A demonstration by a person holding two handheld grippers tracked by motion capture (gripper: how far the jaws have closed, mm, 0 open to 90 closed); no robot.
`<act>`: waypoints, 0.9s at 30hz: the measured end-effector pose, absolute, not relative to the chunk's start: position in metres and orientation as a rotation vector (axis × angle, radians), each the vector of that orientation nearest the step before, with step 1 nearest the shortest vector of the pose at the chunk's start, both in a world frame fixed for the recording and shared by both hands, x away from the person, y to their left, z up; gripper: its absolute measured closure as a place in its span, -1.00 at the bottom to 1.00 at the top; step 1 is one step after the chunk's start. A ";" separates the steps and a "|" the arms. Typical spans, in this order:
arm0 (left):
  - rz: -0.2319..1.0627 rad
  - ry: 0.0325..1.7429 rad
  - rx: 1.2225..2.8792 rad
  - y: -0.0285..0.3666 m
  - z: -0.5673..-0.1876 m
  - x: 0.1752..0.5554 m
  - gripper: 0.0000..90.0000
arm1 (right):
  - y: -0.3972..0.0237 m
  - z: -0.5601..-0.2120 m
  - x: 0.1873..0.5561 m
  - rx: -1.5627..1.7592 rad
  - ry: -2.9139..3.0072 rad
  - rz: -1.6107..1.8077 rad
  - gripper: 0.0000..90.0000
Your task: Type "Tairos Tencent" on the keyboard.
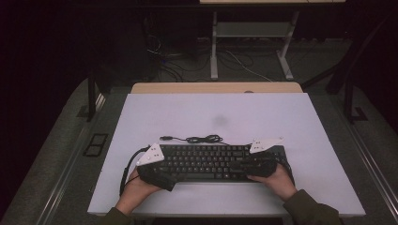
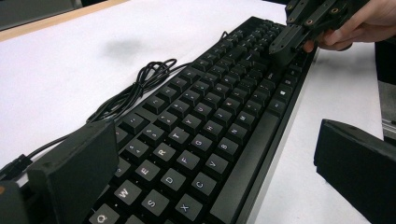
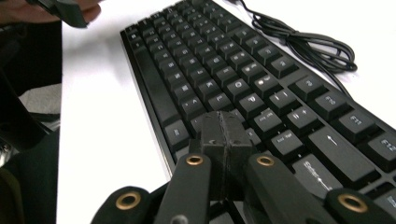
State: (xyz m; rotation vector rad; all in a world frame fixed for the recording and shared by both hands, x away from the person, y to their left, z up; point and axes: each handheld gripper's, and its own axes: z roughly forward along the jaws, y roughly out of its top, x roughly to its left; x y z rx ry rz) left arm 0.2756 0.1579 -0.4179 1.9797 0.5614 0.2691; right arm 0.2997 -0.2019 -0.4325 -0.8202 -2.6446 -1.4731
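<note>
Across the table (image 1: 300, 122), keyboard (image 1: 206, 161) (long axis left-right)

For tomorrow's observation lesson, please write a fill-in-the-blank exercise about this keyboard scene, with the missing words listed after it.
1. The black keyboard lies on a ____ table.
2. The right gripper, poised over the keys, has its jaws ____.
3. The left gripper has its jaws ____, one on each side of the keyboard's end.
4. The keyboard's cable lies ____ on the table beyond it.

Missing words: white; shut; open; coiled
</note>
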 end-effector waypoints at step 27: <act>0.277 0.568 1.982 0.159 -0.418 0.276 -1.00 | -0.200 -0.442 0.300 -0.850 -2.746 -1.322 0.99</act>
